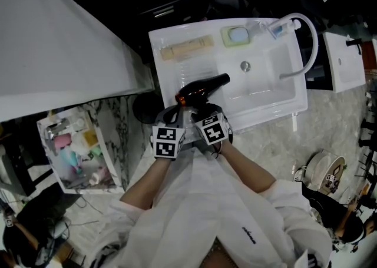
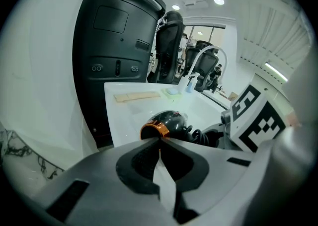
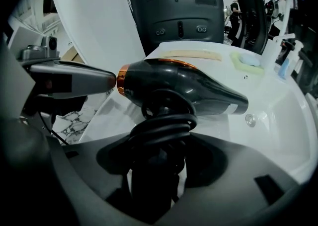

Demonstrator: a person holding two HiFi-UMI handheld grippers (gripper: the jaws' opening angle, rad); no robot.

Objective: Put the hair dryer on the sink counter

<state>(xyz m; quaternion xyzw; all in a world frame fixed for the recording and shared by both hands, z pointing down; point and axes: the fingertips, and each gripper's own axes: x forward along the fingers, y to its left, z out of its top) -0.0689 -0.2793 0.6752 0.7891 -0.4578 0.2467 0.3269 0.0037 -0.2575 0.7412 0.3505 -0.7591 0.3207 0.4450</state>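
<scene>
A black hair dryer (image 1: 203, 89) with an orange rear ring hangs just above the flat left part of the white sink counter (image 1: 177, 72), nozzle pointing toward the basin. My right gripper (image 1: 207, 113) is shut on its handle, where the black cord is coiled (image 3: 161, 128). In the right gripper view the dryer body (image 3: 184, 83) lies crosswise over the counter. My left gripper (image 1: 172, 118) is shut with nothing in it. Its tips (image 2: 159, 139) sit right behind the orange ring (image 2: 151, 130), and I cannot tell whether they touch it.
On the counter's far edge lie a beige strip (image 1: 187, 48), a green soap dish (image 1: 237, 35) and a small bottle (image 1: 280, 26). The basin (image 1: 265, 78) and curved faucet (image 1: 309, 43) are to the right. A basket of toiletries (image 1: 73, 149) stands on the floor at left.
</scene>
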